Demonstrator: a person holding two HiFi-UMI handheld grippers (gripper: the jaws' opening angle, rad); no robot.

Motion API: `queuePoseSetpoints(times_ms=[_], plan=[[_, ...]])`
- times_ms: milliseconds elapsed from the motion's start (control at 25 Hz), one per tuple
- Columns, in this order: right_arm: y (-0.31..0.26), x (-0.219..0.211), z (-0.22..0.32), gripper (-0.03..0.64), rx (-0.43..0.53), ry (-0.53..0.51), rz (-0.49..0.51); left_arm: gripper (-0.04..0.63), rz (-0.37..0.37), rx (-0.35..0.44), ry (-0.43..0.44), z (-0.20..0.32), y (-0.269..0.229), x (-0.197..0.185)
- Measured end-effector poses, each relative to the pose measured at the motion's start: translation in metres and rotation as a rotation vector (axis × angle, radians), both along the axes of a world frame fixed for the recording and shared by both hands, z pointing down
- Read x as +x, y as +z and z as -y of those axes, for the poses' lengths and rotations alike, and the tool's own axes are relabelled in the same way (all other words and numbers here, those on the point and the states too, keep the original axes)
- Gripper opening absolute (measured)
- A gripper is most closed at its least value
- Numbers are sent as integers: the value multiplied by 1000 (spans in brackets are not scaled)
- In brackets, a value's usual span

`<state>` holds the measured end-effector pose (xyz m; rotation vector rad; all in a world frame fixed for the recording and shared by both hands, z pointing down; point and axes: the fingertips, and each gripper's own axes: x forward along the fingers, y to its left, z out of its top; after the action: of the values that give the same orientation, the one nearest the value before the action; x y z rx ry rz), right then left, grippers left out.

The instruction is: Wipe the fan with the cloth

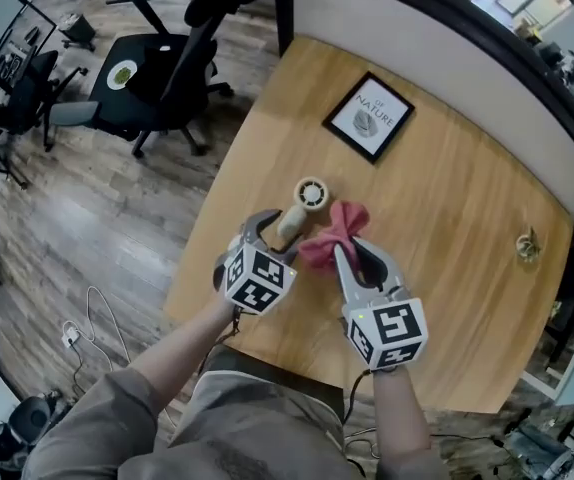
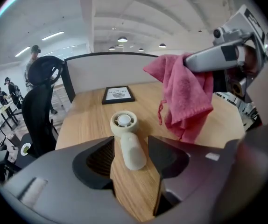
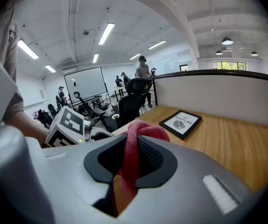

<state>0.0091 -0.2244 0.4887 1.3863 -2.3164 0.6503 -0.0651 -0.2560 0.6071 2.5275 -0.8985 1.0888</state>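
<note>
A small cream hand-held fan (image 1: pixel 302 206) lies flat on the wooden table (image 1: pixel 447 208), round head pointing away from me. My left gripper (image 1: pixel 271 230) is open, its jaws on either side of the handle's near end without closing on it. In the left gripper view the fan (image 2: pixel 126 136) lies between the jaws of the left gripper (image 2: pixel 130 157). My right gripper (image 1: pixel 351 256) is shut on a pink cloth (image 1: pixel 333 230), which hangs bunched just right of the fan. The cloth (image 3: pixel 143 130) is pinched between the pads of the right gripper (image 3: pixel 131 160). From the left gripper view the cloth (image 2: pixel 186 97) dangles above the table.
A black-framed picture (image 1: pixel 368 116) lies beyond the fan. A small brownish object (image 1: pixel 528 245) sits near the table's right edge. A black office chair (image 1: pixel 157 68) stands off the table's far left corner, and a partition wall runs along the far side.
</note>
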Motion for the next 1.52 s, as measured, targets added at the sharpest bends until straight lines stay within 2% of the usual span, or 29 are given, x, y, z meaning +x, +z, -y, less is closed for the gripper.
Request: queuePoseSetpoints(times_ms=[240,400,440,520,840,1040,1320,1520], plan=[[27,-9,17,64,-30,8,-3,229,23,-42,46,7,31,8],[38,-9,23,64,-47,21,0,221,82,-74,34,8,51,3],[41,-9,24,64,-51,22,-1,200,83,-78,31,9,54,1],[46,-9,25,64,-58,21,-3,198,77,-78,39,11,56,-2],[55,-16,27,64,-77,3,-7,195,64,-56,163,7,56,-7],[59,-30,28,64,-79,-70,-53,195,54,-48,301,-9,56,-3],[77,-68,21,64,-125,-187,-78,195,49,-44,437,-30,55,-3],[94,-92,9,65,-185,-276,-91,193,45,-46,448,-35,54,-3]])
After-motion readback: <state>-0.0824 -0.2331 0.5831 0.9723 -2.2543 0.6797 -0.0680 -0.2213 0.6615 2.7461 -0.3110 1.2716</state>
